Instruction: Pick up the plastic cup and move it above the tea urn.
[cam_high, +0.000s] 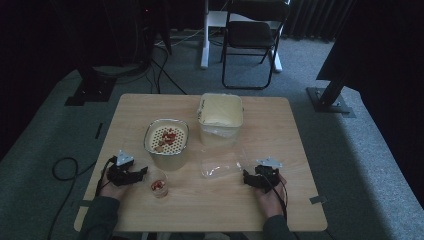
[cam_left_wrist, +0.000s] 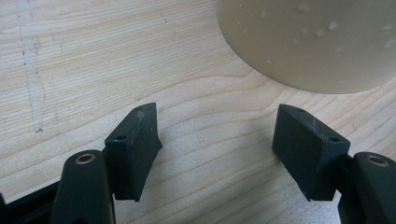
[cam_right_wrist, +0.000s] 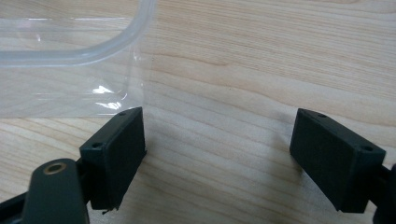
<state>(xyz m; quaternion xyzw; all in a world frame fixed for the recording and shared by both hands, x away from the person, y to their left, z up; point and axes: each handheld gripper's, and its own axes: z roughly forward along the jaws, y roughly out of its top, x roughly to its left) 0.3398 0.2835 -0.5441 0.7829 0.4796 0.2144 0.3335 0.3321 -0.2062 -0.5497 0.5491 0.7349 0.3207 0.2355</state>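
**Both grippers resting low on table, fingers wide, nothing held**

Clear plastic bag (cam_high: 220, 165) lies flat on the table (cam_high: 290, 130), near the front, just left of the right gripper (cam_high: 250, 178). In the right gripper view the bag's (cam_right_wrist: 70, 79) edge and sealed strip sit just ahead of one finger (cam_right_wrist: 116, 154); whether it touches cannot be told. Right fingers spread wide, bare wood between them.

Small clear cup (cam_high: 158, 184) with red pieces inside stands just right of the left gripper (cam_high: 142, 171). Left fingers (cam_left_wrist: 135, 149) also spread wide over bare wood. A pale rounded container wall (cam_left_wrist: 317, 42) sits close ahead in the left gripper view.

Behind the cup: metal-rimmed bowl with perforated insert (cam_high: 166, 137), red and tan bits on it. To its right, a cream bin (cam_high: 220, 117). Folding chair (cam_high: 250, 40) on the carpet beyond the table.
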